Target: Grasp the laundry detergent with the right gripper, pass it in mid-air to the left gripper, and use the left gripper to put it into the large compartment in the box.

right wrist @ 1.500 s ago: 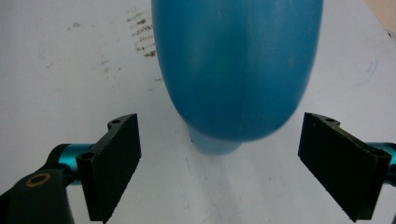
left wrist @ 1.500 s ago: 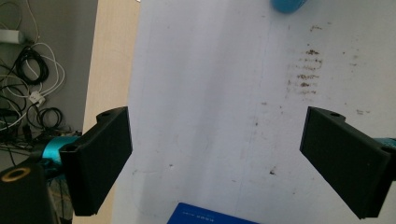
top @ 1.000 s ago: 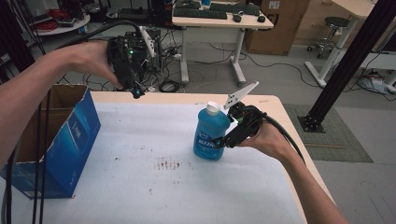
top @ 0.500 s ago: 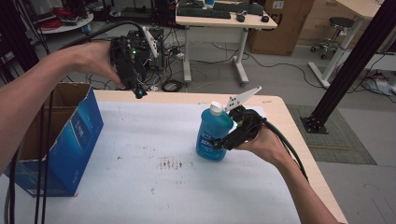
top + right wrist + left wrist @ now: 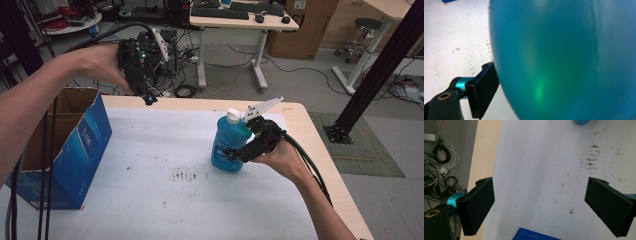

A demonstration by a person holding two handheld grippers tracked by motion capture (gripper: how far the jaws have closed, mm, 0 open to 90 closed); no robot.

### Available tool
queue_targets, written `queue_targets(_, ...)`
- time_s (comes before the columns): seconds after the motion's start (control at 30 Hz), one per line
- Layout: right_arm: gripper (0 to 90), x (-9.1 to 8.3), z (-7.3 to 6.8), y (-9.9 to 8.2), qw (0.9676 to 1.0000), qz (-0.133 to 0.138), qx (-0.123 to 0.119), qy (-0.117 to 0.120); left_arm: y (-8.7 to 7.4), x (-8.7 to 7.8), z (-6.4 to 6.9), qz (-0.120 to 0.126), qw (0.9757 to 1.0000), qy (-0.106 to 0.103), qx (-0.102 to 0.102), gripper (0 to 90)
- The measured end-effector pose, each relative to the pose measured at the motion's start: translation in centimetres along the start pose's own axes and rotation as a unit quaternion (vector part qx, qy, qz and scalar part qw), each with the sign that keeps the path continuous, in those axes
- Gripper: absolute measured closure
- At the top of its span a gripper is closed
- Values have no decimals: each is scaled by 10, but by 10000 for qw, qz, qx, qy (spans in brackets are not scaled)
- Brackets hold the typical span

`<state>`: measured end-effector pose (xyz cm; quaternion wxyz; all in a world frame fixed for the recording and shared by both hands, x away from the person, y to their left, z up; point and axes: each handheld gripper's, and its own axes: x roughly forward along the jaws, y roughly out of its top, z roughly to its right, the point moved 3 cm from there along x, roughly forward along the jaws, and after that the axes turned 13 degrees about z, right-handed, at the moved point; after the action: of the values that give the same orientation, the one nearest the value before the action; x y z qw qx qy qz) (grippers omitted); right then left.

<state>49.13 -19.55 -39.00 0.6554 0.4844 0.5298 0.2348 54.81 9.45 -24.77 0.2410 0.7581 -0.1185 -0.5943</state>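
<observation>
The right gripper pinches a blue bottle, label unreadable, on a stained white table; the left gripper, spread, hovers far left.

Overhead camera; two gripper cameras, tabletop shared

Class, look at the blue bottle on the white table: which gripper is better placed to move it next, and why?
The right gripper: its jaws already clasp the blue bottle. The left gripper hangs open above the table's far edge, near the blue box, well away from the bottle.
</observation>
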Motion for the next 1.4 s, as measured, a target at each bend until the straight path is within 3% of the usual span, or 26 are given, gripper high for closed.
queue_targets(0.23, 126, 0, 0, 0, 10000, -50, -54, -16, 0, 1, 0, 21, 10000, 3, -5, 92)
queue_targets(0.3, 179, 1, 0, -1, 10000, -79, -22, 23, 0, 2, 0, 54, 10000, 16, -25, 92)
queue_targets(0.67, 230, 2, 1, -2, 10000, -59, -55, -16, 0, 1, 1, 30, 10000, 17, 2, 92)
queue_targets(1.0, 272, 2, 5, -3, 9999, 47, 118, 100, 0, 3, 1, 38, 10000, -13, -8, 92)
queue_targets(1.4, 320, 6, 3, -4, 9999, 2, 55, 164, 0, 5, 1, 83, 10000, -13, 4, 92)
